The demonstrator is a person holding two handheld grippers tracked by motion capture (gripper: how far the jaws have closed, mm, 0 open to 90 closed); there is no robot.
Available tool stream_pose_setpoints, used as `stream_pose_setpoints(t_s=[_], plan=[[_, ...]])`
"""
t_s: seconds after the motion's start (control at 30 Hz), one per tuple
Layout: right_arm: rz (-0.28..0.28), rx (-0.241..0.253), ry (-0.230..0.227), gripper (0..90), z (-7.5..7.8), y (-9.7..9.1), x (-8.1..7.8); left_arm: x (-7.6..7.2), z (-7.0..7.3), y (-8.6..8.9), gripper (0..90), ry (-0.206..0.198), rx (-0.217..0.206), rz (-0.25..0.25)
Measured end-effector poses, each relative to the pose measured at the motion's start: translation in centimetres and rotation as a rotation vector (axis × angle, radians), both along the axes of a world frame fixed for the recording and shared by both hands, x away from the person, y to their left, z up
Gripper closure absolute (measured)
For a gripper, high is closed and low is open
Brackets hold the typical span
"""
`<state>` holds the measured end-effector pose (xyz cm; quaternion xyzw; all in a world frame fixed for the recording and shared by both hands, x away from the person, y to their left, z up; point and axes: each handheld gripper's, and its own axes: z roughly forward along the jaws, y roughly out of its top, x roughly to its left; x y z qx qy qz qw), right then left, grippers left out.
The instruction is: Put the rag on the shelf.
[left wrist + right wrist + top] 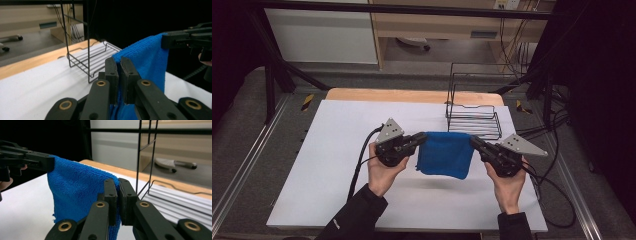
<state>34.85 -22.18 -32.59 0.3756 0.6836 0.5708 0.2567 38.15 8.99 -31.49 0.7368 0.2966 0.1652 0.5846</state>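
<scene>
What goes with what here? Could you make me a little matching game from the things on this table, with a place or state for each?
Things:
1. blue cloth
2. wire rack
3. left gripper
4. white sheet

Places or states:
A. stands at the far right part of the table
B. hangs in the air, stretched between two grippers
C. lies flat over the tabletop
D. shut on one top corner of the cloth

Pairs: 1-B, 2-A, 3-D, 4-C
</scene>
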Motion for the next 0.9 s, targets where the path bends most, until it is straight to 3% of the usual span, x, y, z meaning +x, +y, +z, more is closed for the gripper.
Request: stream_pose_setpoints(t_s=[0.5, 0.9], plan=[[-0.081, 0.021, -0.124, 86.3, 3.0, -0.2, 0.9, 1.3, 2.7, -1.0, 85.1, -0.071, -0.069, 0.012], [-0.128, 0.049, -0.186, 86.3, 5.5, -1.0, 1.8, 2.6, 4.4, -2.5, 85.2, -0.104, -0.139, 0.029]])
